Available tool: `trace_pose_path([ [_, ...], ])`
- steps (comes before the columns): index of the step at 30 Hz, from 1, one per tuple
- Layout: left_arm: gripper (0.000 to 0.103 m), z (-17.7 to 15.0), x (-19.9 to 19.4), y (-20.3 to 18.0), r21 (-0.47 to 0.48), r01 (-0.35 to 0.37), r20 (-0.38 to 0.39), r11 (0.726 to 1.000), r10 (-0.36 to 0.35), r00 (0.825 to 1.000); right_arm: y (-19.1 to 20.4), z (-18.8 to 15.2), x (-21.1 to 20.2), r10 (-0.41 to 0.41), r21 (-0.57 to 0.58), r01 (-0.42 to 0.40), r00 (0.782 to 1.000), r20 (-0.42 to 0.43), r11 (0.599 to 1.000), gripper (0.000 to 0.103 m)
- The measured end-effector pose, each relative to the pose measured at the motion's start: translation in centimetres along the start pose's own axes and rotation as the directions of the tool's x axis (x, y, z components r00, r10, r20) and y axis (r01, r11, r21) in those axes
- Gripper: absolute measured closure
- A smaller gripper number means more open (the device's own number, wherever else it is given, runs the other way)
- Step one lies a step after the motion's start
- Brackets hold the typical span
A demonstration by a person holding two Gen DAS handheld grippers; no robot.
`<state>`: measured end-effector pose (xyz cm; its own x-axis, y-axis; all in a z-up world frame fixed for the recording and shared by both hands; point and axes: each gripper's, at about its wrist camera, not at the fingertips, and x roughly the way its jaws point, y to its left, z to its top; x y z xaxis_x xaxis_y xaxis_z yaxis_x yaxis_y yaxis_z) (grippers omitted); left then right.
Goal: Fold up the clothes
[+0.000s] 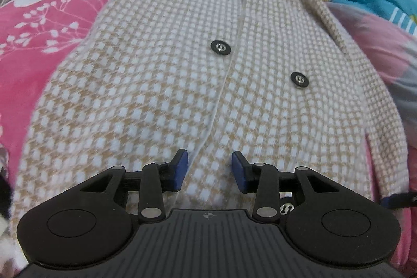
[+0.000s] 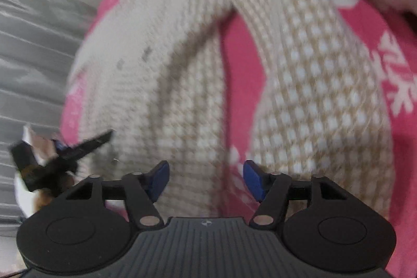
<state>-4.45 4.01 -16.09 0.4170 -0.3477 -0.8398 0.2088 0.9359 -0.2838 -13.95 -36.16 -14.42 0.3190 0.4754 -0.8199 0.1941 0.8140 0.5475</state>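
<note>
Checked knit cardigan [image 1: 161, 85] flat on pink bedspread [image 1: 39, 43]

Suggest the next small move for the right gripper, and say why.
Probably lower the right gripper onto the sleeve and close. It is open with nothing between the pads, and the sleeve lies spread out on the pink bedding, apart from the jacket body, not yet folded in.

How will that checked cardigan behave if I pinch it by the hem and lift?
The cardigan will probably go floppy: it lies soft and creased over the pink bedspread. Its front opening may fall apart below the buttons, since the placket edges already gape near the open left gripper. The sleeve will likely trail behind.
</note>
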Motion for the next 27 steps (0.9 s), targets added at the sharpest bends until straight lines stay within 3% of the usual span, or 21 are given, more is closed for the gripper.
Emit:
trace_pose_path([
  [3, 0.072, -0.3, 0.2, -0.7, 0.023, -0.041, 0.01, 0.999, 0.041, 0.999, 1.3, 0.1, 1.7, -0.055, -0.062, 0.057, 0.998, 0.024, 0.996, 0.041],
  [5, 0.087, -0.6, 0.2, -1.3, 0.04, -0.07, 0.03, 0.997, 0.069, 0.997, 2.5, 0.2, 2.9, -0.118, -0.137, 0.122, 0.992, 0.041, 0.983, 0.053],
  [6, 0.092, -0.8, 0.1, -1.6, 0.046, -0.078, 0.037, 0.996, 0.076, 0.996, 3.1, 0.2, 3.5, -0.148, -0.173, 0.155, 0.988, 0.052, 0.973, 0.081],
  [7, 0.096, -1.0, 0.0, -1.8, 0.053, -0.085, 0.043, 0.995, 0.083, 0.996, 3.5, 0.1, 3.4, -0.155, -0.19, 0.163, 0.986, 0.056, 0.968, 0.095],
  [9, 0.101, -1.0, -0.7, -1.9, 0.051, -0.08, 0.045, 0.995, 0.078, 0.996, 3.5, -0.3, 0.8, -0.13, -0.132, 0.14, 0.988, 0.078, 0.981, 0.096],
  [11, 0.101, -1.0, -1.8, -1.3, 0.026, -0.047, 0.045, 0.999, 0.045, 0.998, 3.2, -1.2, -1.4, -0.158, -0.097, 0.17, 0.981, 0.117, 0.981, 0.096],
  [14, 0.101, -1.6, -1.6, -1.3, 0.03, -0.027, 0.017, 0.999, 0.026, 1.0, 0.7, -2.6, -1.4, -0.193, -0.013, 0.195, 0.977, 0.095, 0.981, 0.097],
  [17, 0.1, -2.1, -1.0, -1.9, 0.082, -0.058, 0.02, 0.995, 0.056, 0.998, -1.2, -3.4, -0.1, -0.162, 0.085, 0.158, 0.986, 0.049, 0.984, 0.096],
  [21, 0.098, -2.5, -1.1, -2.6, 0.168, -0.111, 0.056, 0.979, 0.103, 0.993, -1.2, -3.6, -0.4, -0.14, 0.089, 0.137, 0.99, 0.03, 0.987, 0.083],
  [23, 0.098, -2.8, -1.3, -3.0, 0.184, -0.124, 0.064, 0.975, 0.114, 0.991, -1.3, -4.1, -0.5, -0.139, 0.078, 0.138, 0.99, 0.017, 0.987, 0.081],
  [25, 0.098, -2.9, -1.3, -3.3, 0.196, -0.137, 0.067, 0.971, 0.126, 0.99, -1.2, -5.0, -0.6, -0.183, 0.016, 0.182, 0.983, 0.022, 0.983, 0.096],
  [27, 0.098, -3.1, -1.3, -3.4, 0.213, -0.145, 0.066, 0.966, 0.134, 0.989, -0.8, -5.4, -0.3, -0.221, -0.042, 0.222, 0.975, 0.027, 0.974, 0.1],
])
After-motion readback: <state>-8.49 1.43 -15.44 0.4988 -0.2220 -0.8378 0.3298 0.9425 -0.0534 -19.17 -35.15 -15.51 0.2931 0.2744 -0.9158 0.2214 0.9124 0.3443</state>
